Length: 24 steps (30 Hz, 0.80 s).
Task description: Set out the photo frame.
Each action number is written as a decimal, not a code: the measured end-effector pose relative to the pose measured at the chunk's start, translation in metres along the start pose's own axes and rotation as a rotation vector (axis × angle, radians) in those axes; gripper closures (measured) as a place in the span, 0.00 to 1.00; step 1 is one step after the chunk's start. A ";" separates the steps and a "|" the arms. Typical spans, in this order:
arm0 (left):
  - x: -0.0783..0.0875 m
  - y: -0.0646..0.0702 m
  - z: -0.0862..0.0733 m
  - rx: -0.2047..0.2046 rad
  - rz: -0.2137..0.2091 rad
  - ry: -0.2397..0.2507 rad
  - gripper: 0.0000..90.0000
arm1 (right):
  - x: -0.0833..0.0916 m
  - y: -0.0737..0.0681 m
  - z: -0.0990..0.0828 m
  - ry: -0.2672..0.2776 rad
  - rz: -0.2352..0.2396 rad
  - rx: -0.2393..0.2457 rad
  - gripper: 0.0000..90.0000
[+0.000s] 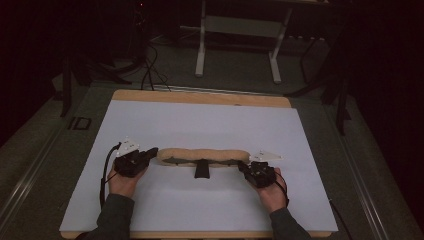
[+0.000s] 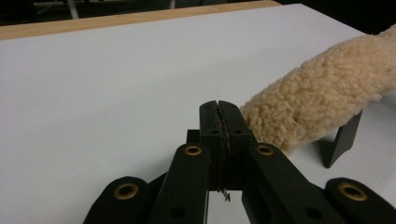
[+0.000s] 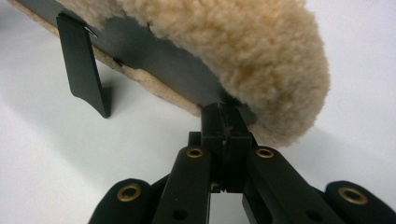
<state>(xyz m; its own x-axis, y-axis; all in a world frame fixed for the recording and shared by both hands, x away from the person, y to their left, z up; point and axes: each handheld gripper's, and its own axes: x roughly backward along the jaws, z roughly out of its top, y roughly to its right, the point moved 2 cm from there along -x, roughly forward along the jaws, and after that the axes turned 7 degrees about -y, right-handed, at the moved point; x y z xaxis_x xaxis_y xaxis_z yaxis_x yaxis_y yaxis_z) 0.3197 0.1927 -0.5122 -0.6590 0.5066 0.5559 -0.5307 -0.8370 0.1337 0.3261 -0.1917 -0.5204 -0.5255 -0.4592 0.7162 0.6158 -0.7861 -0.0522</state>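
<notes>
Fleece pad (image 1: pixel 202 155): long tan sheepskin-like roll with dark backing, lying crosswise on the white surface (image 1: pixel 200 125), mid-front, between the two grippers. A black strap (image 1: pixel 202 169) hangs from its near edge at the centre. No brand, label or legible writing on it.

Left gripper (image 1: pixel 151 152): jaws closed together, nothing between them, tips just beside the pad's left end (image 2: pixel 317 102).

Right gripper (image 1: pixel 243 167): jaws closed, tips at the dark backing (image 3: pixel 154 51) under the pad's right end (image 3: pixel 261 56); whether they pinch its edge cannot be told.

Floor marking (image 1: pixel 79 123) left of the surface: looks like "ID".
</notes>
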 end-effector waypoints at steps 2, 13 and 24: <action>0.001 0.000 -0.001 0.001 -0.002 0.002 1.00 | -0.001 0.000 0.000 -0.001 0.000 -0.002 1.00; 0.007 0.008 -0.005 -0.021 0.007 0.000 1.00 | -0.004 -0.001 0.004 0.012 0.012 -0.023 1.00; 0.011 0.016 -0.008 -0.048 0.020 -0.010 1.00 | -0.013 -0.002 0.008 0.007 0.005 -0.021 1.00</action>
<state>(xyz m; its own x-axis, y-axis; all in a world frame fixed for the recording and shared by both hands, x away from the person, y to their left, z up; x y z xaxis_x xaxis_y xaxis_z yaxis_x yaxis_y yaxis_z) 0.2998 0.1868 -0.5102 -0.6649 0.4874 0.5661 -0.5423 -0.8361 0.0829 0.3360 -0.1808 -0.5239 -0.5263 -0.4664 0.7109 0.6062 -0.7922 -0.0709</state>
